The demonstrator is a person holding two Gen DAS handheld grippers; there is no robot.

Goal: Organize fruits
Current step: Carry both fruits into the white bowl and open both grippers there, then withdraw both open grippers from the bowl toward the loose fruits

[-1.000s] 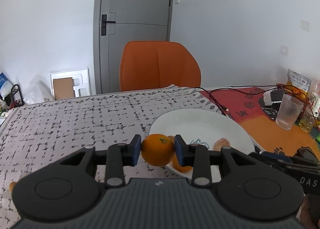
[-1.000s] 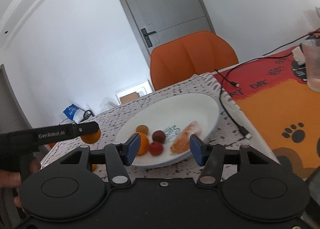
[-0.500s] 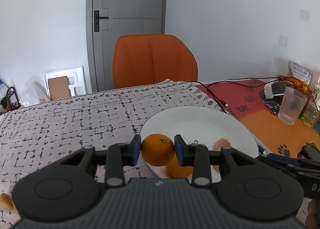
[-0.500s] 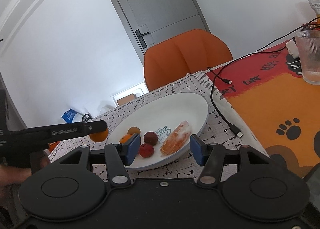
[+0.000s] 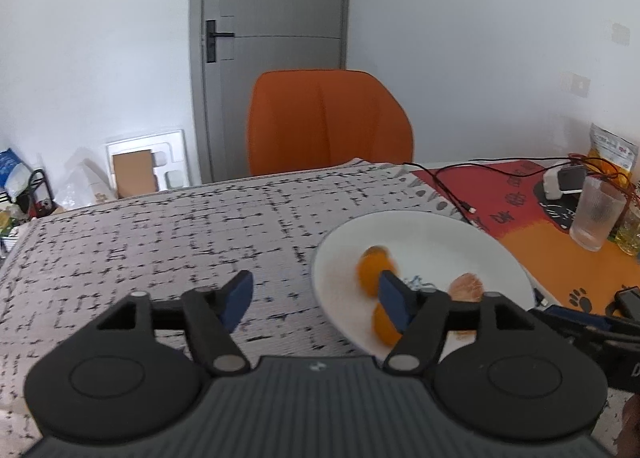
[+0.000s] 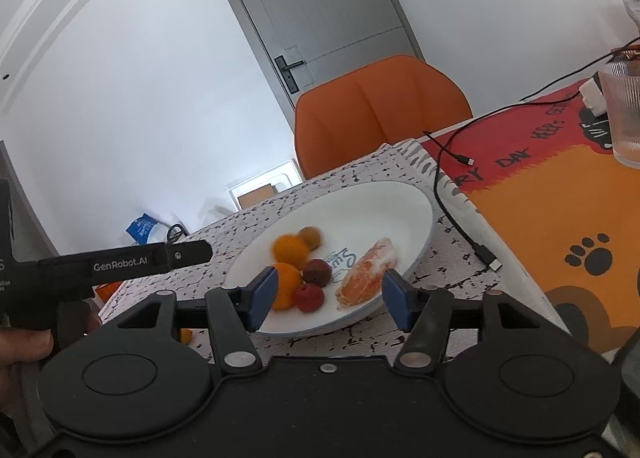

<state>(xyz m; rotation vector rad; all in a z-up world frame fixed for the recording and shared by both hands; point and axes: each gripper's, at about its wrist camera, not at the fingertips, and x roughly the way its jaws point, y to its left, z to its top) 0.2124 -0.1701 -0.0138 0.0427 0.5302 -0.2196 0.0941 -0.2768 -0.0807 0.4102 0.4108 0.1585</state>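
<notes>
While the orange (image 5: 370,267) is lying blurred in the white plate (image 5: 448,226) beside another orange (image 6: 285,285), my left claw (image 5: 316,300) is hanging spread and empty; my right claw (image 6: 330,298) is gaping too.

The table carries a white cloth with black broken lines (image 5: 160,234), and beside it, on the right, a red and orange mat with paw prints (image 6: 560,218). A white plate (image 6: 384,202) lies on the patterned cloth, close to the mat's edge. A black cable (image 6: 456,214) runs over both covers. A ribbed clear glass (image 5: 596,214) stands on the mat.
</notes>
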